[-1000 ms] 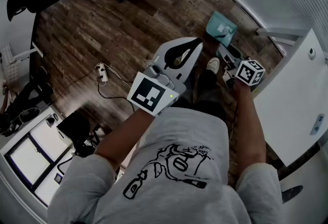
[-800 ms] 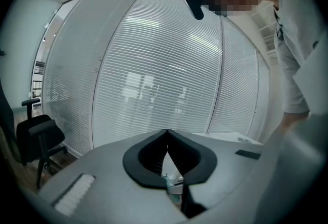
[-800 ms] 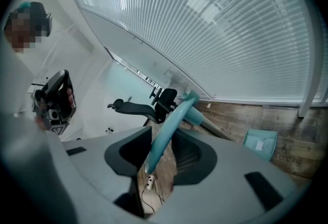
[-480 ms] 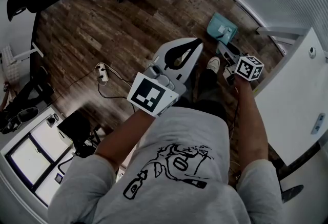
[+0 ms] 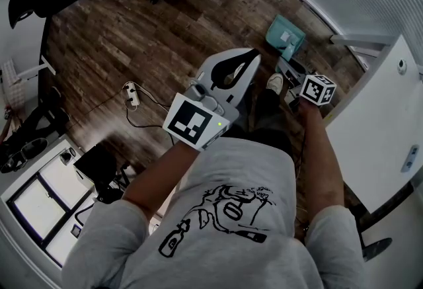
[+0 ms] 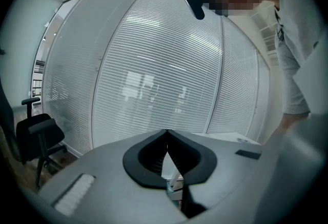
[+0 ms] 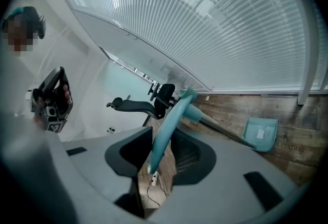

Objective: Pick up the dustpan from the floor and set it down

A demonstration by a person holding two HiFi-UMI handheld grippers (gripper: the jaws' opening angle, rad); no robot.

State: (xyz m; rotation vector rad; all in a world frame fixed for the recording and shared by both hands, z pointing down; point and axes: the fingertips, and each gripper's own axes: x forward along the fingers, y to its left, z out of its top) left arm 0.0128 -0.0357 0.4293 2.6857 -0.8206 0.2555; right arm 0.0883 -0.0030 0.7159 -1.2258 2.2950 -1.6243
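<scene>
Right gripper [image 7: 164,142] clamps the dustpan [image 7: 261,134] by its teal handle [image 7: 167,123], and its jaws have just been closing on it. The pan end is down at the wood floor [image 5: 132,30], contact unclear. Left gripper [image 6: 166,132] is empty, jaws together.

No words or numbers can be read here. The dustpan [image 5: 277,28] has a small white label [image 5: 286,36] stuck on it, but its print is too tiny to make out. In the right gripper view, pale letters [image 7: 287,144] show beside the dustpan; they might start with "Co". The shirt [image 5: 225,175] has a black drawing [image 5: 228,211] with scribbly lines. The left marker [image 5: 193,121] and the right marker [image 5: 318,90] show black and white squares, not letters.
</scene>
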